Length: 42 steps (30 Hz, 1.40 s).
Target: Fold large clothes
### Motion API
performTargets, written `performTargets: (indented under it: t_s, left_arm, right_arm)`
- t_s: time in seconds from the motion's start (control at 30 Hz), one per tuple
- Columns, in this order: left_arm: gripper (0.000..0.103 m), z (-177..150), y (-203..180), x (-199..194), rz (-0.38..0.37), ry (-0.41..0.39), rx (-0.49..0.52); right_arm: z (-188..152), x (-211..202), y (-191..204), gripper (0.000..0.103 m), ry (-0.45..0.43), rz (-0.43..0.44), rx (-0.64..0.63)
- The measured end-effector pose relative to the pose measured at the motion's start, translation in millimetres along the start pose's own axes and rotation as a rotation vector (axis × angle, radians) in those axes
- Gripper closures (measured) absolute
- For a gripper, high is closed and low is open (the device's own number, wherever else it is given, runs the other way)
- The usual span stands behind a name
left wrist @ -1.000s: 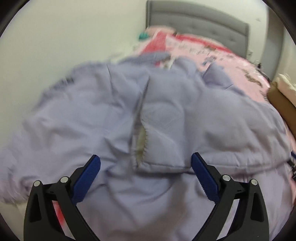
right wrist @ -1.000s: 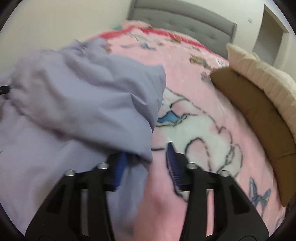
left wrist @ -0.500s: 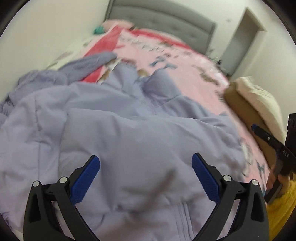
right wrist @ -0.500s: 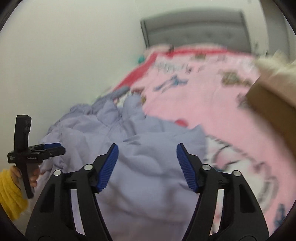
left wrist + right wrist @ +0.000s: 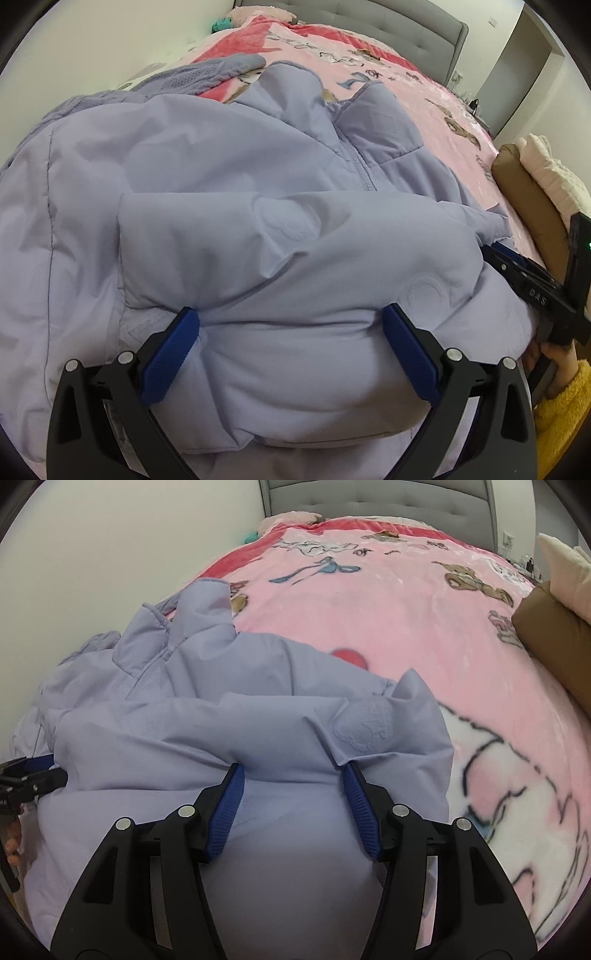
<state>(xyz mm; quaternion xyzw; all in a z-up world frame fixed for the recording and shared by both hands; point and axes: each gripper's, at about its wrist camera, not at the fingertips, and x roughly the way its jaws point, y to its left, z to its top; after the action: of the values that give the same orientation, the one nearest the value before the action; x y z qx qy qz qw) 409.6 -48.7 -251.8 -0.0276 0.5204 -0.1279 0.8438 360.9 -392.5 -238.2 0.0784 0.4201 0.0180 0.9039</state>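
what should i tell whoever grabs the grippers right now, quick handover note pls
Left gripper: jaws wide open, pressed down into the near part of the lilac padded jacket, clamping nothing.
Right gripper: jaws part open, jacket fabric bulging between them; a firm grip cannot be confirmed.
Jacket: lies bunched on the pink blanket, collar end toward the headboard, zipper up, one part laid across the front. A knitted lilac garment lies beyond it by the wall.
Done: a first fold across the front, at most.
Left: flatten the puffed layer, fold the rest into a compact stack.
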Motion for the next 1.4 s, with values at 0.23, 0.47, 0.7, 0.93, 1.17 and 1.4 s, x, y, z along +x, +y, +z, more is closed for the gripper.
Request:
performTargets:
  t_s: [0.23, 0.47, 0.7, 0.93, 1.17, 1.4]
  left_arm:
    - [0.005, -27, -4, -46, 0.0, -0.153, 0.059]
    - [0.005, -52, 4, -28, -0.005, -0.117, 0.029]
    - [0.004, -47, 6, -15, -0.001, -0.06, 0.042]
    - [0.005, -59, 14, -68, -0.022, -0.254, -0.011]
    - [0.005, -92, 57, -133, 0.117, -0.364, -0.15]
    - [0.005, -195, 167, -183, 0.11, -0.441, -0.475]
  right_arm:
    - [-28, -92, 19, 0.035, -0.249, 0.072, -0.122]
    - [-64, -69, 19, 0.034, -0.071, -0.033, -0.166]
    - [-69, -37, 16, 0.019, 0.01, -0.108, -0.161]
    - [-64, -82, 31, 0.021, -0.139, -0.075, -0.133]
    - [-66, -171, 98, 0.008, -0.398, 0.009, -0.13]
    - [-119, -222, 166, 0.008, -0.66, -0.076, -0.178]
